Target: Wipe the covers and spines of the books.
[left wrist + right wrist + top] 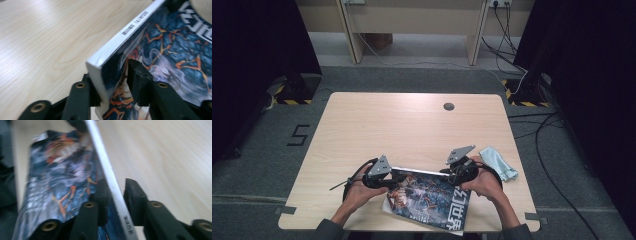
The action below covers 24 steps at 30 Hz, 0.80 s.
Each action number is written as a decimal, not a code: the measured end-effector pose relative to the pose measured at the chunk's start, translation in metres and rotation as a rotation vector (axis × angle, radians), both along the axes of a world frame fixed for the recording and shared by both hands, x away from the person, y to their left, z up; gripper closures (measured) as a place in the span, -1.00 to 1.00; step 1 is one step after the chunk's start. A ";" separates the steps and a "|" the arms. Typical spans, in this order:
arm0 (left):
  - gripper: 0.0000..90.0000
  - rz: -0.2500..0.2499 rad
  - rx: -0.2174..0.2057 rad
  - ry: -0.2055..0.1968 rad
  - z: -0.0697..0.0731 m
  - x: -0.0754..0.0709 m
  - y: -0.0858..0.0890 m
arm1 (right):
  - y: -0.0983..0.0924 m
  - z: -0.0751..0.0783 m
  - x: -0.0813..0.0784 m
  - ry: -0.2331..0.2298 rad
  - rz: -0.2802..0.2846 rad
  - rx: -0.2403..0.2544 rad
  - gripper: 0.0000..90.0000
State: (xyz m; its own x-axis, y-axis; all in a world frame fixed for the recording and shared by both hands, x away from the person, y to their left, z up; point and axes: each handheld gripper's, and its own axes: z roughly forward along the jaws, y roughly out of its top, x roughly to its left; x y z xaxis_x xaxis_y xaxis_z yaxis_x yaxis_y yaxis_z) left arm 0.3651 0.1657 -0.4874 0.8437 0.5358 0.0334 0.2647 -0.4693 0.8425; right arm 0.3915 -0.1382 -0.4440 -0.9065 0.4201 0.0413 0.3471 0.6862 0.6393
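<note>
A paperback book point(428, 199) with a dark blue and orange cover lies near the table's front edge, its white spine point(419, 171) lifted and facing away from me. My left gripper point(393, 179) holds the book's left spine corner. In the left gripper view, its jaws point(113, 82) press on the page edge and the cover of the book point(162, 45). My right gripper point(451, 175) is at the right end of the spine. In the right gripper view, its jaws point(116, 195) straddle the book point(57, 175), one against the cover and the other a little off the spine.
A light blue cloth point(498, 162) lies crumpled just right of my right hand. The wooden table point(412, 125) has a round cable hole point(449, 106) near its far edge. Cables trail on the floor at the right.
</note>
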 end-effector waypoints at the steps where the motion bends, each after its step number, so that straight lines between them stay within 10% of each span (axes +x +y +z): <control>1: 0.55 0.008 0.000 -0.007 0.000 -0.001 0.000 | 0.000 -0.001 0.002 -0.013 -0.006 -0.011 0.49; 24: 0.83 0.078 -0.075 0.023 0.000 -0.008 -0.004 | -0.035 0.004 0.017 -0.077 -0.281 0.138 -0.04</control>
State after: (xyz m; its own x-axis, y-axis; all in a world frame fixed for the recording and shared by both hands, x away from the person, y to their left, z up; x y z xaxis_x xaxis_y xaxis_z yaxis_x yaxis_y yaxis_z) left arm 0.3571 0.1620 -0.4874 0.7992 0.6004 -0.0285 0.3178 -0.3818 0.8679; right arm 0.4080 -0.1734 -0.4403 -0.7584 0.6498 0.0513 0.4577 0.4748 0.7517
